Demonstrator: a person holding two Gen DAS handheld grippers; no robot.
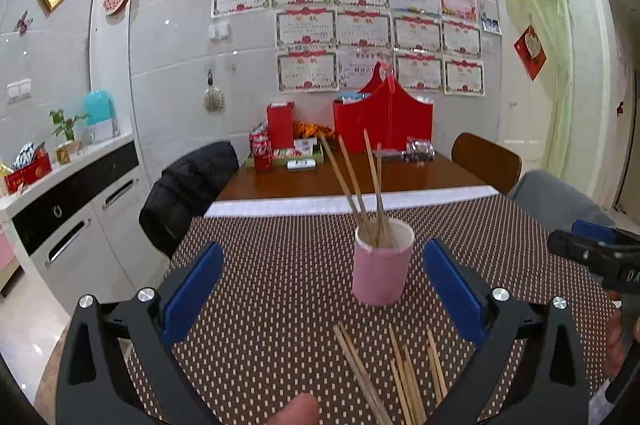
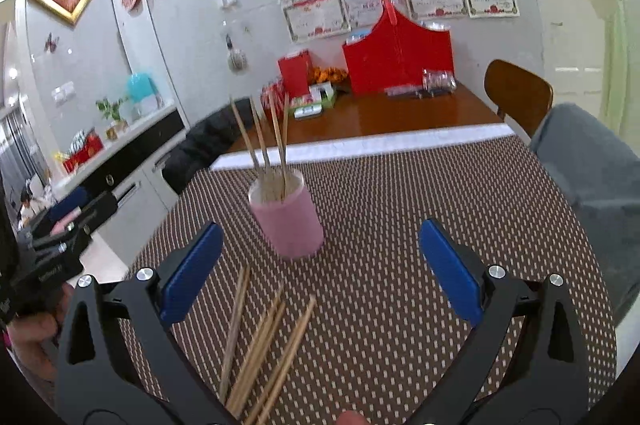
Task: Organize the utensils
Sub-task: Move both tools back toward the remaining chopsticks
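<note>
Both grippers, left gripper (image 1: pixel 322 289) and right gripper (image 2: pixel 320 267), hang with fingers spread, empty; loose chopsticks (image 2: pixel 264 341) at six o'clock await the pink cup (image 2: pixel 288 221) at twelve.

The cup (image 1: pixel 382 267) is pink, the cloth (image 1: pixel 280 265) brown with pale dots, the tongs' pads (image 1: pixel 194 293) blue.
</note>
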